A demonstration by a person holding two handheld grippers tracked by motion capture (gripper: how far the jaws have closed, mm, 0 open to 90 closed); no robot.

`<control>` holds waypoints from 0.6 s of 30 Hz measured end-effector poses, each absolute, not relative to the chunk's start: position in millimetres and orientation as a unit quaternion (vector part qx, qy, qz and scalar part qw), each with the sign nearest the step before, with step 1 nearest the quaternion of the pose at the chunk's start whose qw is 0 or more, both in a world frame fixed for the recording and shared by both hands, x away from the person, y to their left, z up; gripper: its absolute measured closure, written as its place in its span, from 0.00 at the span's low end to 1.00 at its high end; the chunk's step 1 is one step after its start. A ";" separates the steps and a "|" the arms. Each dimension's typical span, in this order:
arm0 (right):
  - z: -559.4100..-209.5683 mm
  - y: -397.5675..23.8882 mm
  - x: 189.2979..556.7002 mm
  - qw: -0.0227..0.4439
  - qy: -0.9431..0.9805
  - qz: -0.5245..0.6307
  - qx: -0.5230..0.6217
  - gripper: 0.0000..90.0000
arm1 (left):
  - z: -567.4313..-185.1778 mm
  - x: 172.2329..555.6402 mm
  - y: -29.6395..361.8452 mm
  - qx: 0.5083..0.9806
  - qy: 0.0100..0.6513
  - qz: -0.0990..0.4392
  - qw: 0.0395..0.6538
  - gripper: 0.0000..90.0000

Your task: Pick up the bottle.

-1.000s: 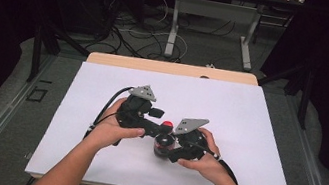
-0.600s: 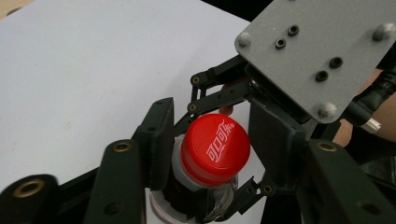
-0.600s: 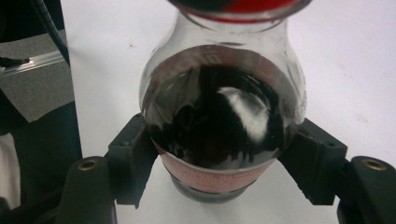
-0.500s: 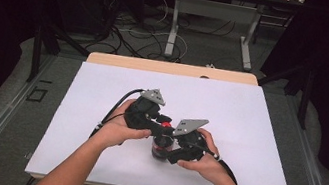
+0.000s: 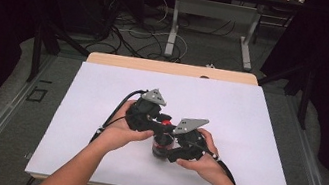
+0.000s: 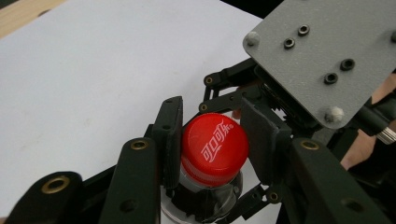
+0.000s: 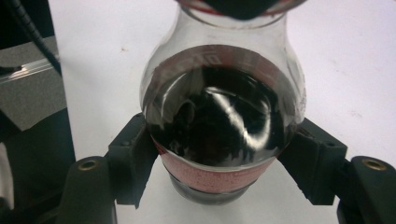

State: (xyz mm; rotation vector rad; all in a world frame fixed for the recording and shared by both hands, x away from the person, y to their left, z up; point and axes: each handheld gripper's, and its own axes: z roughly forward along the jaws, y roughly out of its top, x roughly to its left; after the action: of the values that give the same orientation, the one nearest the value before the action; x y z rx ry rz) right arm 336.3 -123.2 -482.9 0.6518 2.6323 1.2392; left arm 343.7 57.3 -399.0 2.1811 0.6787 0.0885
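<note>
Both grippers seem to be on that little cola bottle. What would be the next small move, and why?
Probably a twist of the left gripper to loosen the red cap. Its jaws sit on either side of the cap, seemingly touching it, while the right gripper clamps the bottle at its body, steadying it upright on the white table. That looks like an opening hold.

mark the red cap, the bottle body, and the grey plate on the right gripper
red cap (image 6: 214, 144): left gripper view, centre of its top.
bottle (image 7: 219, 116): right gripper view, dark liquid in body.
grey plate (image 5: 190, 125): high view, flat top face.
</note>
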 end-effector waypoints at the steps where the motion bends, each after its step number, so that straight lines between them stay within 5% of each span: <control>1: -482.8 -123.2 336.4 0.083 0.879 0.414 0.220 0.35 | -399.2 342.9 56.6 0.866 0.276 0.042 0.416 0.67; 18: -485.3 -119.8 335.3 0.111 0.862 0.416 0.268 0.35 | -404.0 331.3 43.3 0.812 0.390 0.109 0.420 0.68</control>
State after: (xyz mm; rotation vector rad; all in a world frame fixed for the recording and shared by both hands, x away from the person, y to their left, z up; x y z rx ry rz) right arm 335.3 -119.8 -485.3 0.7881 2.5311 1.2206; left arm 331.3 43.3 -404.0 2.0343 0.9776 0.2740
